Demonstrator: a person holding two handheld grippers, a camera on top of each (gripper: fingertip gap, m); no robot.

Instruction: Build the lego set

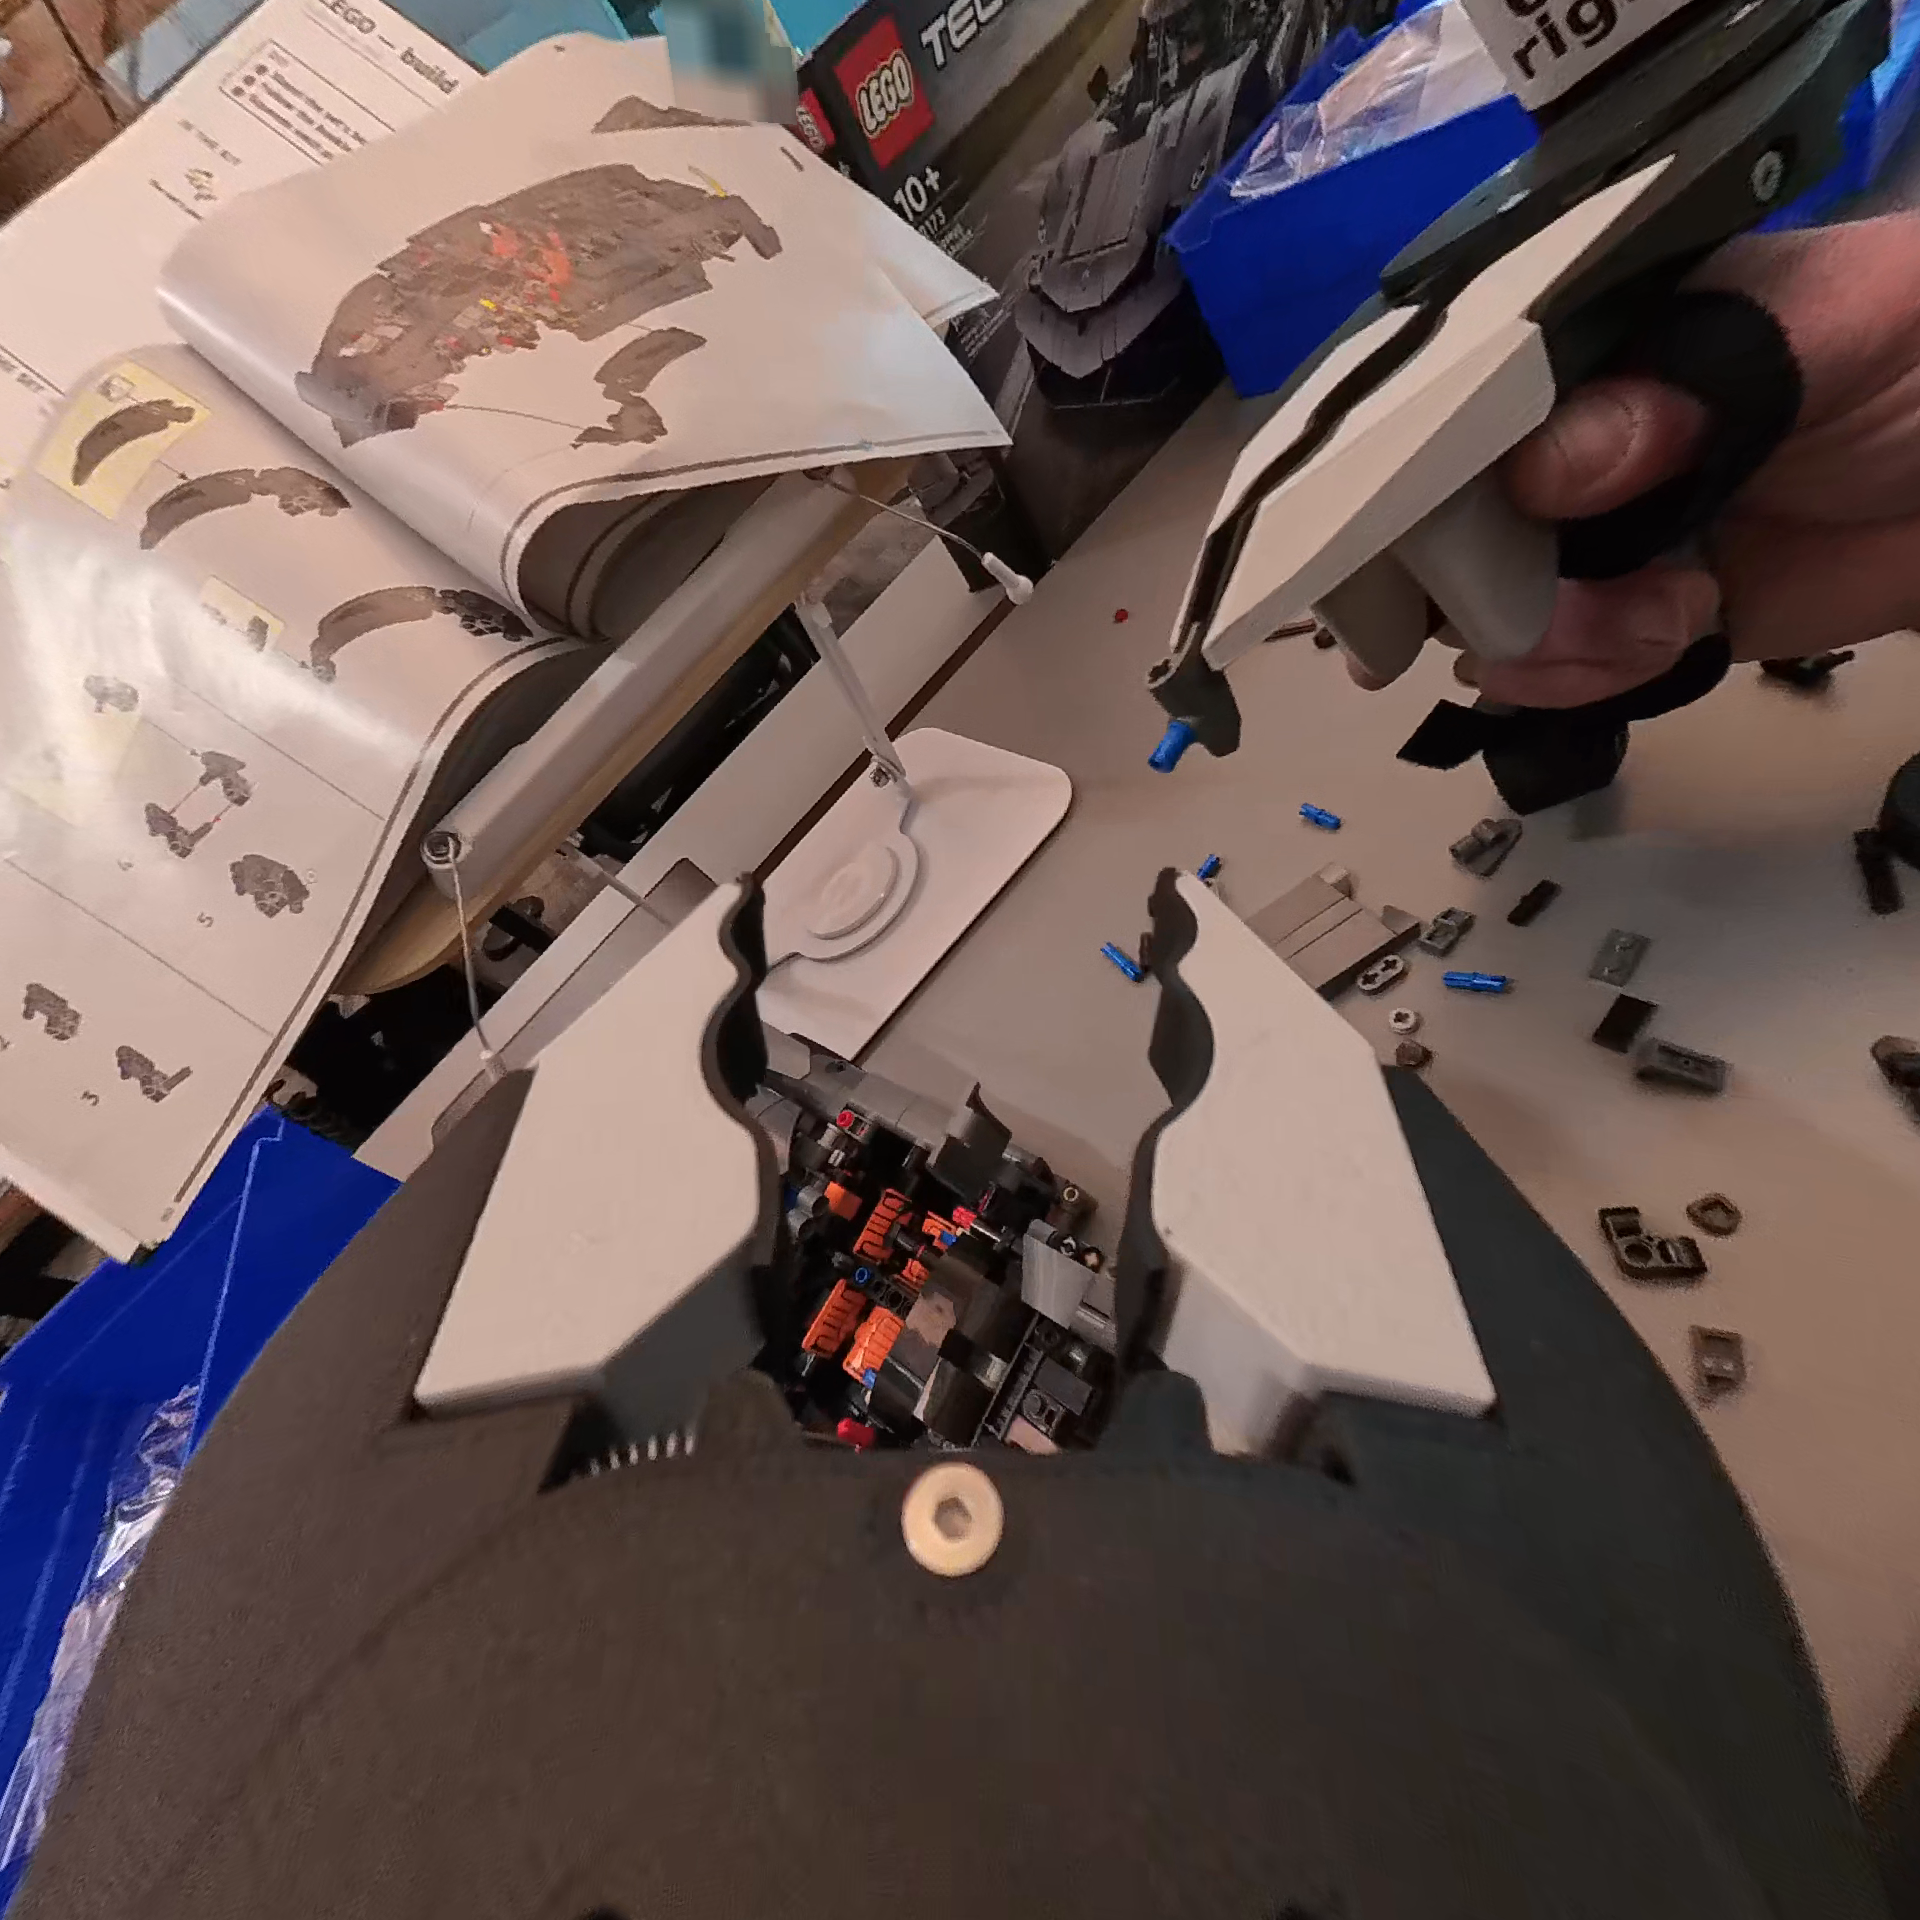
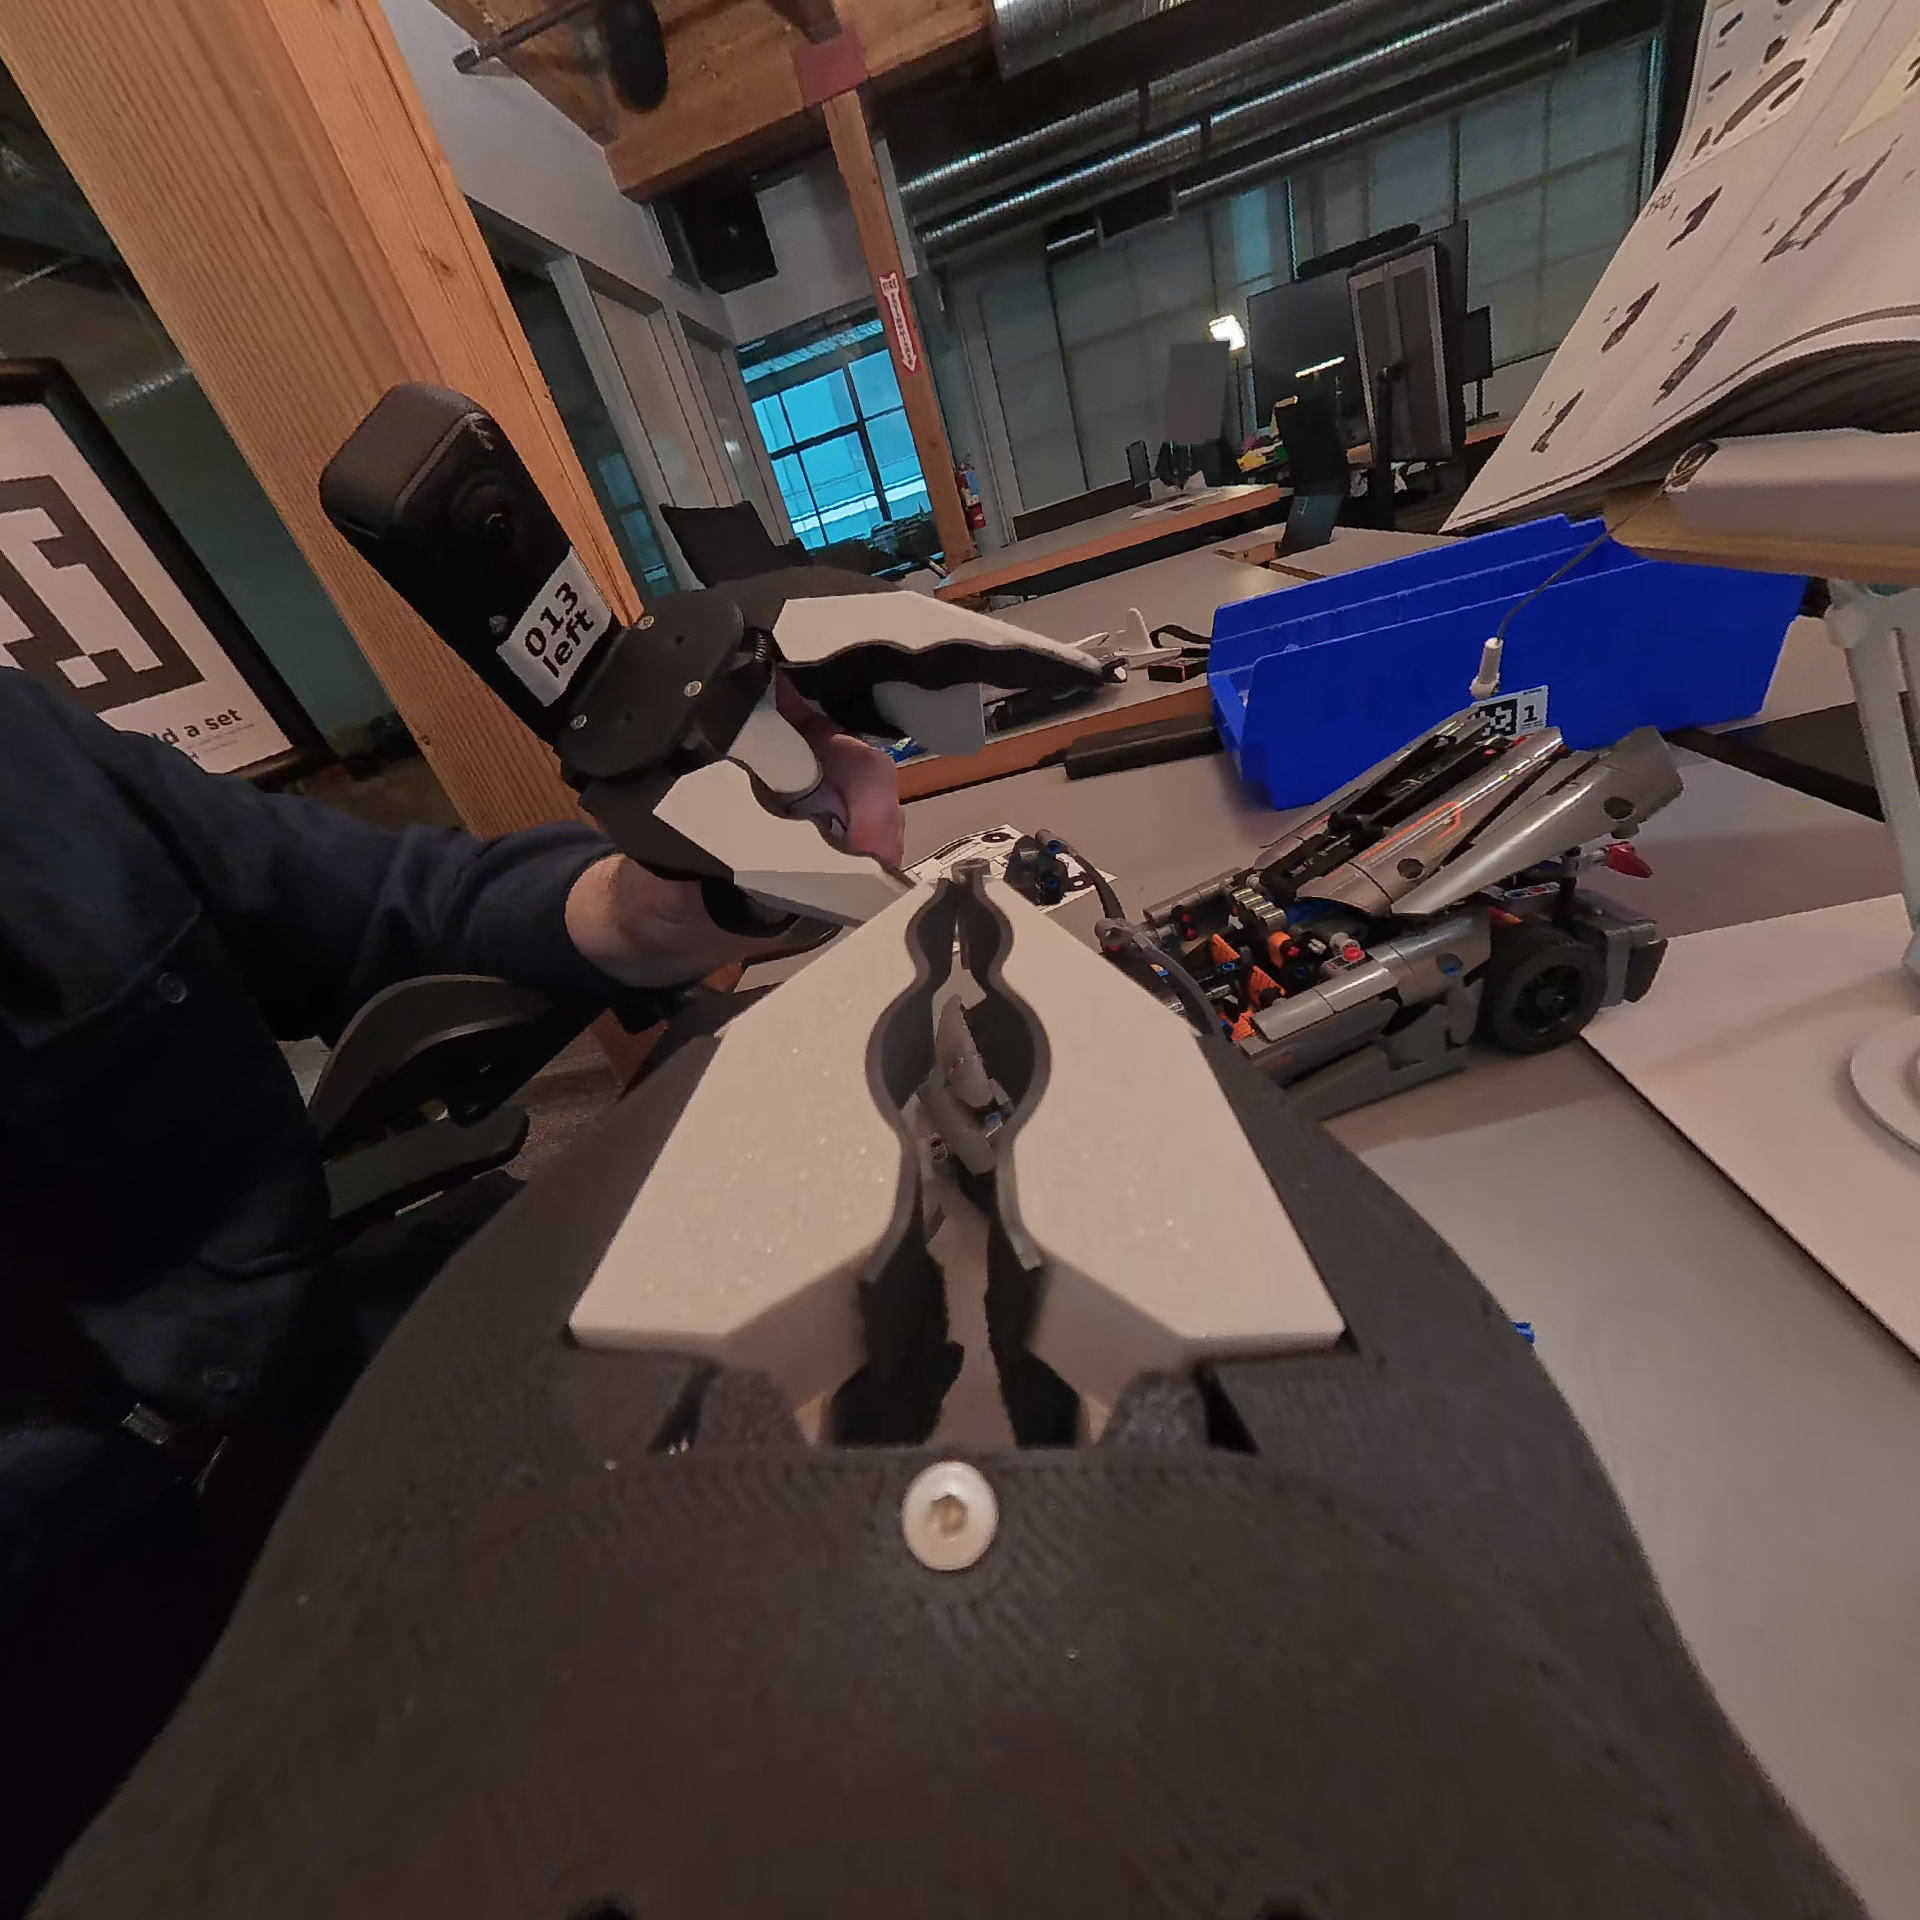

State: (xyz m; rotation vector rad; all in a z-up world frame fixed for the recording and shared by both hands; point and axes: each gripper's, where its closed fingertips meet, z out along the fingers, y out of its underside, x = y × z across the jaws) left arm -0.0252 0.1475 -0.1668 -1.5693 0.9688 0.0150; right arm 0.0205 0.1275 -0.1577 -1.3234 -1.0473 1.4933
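A partly built grey, black and orange Lego car [image 2: 1403,935] stands on the grey table. In the left wrist view the car [image 1: 935,1278] shows between and below the fingers of my left gripper [image 1: 956,904], which is open and empty above it. My right gripper [image 1: 1195,712], held in a hand at the upper right, is shut on a small blue pin [image 1: 1172,744] above the table. In its own view the right gripper [image 2: 961,883] is shut, its tip to the left of the car. The left gripper [image 2: 1008,774] hangs open behind it.
An open instruction booklet [image 1: 312,623] rests on a stand with a white base [image 1: 935,883]. Loose dark pieces [image 1: 1652,1242] and blue pins [image 1: 1475,980] lie scattered at the right. A blue bin [image 2: 1455,665] stands behind the car, and a Lego box [image 1: 935,125] at the back. Left tips to right tips: about 6 centimetres. My left gripper's tips are some 15 centimetres from the car [image 1: 935,1278].
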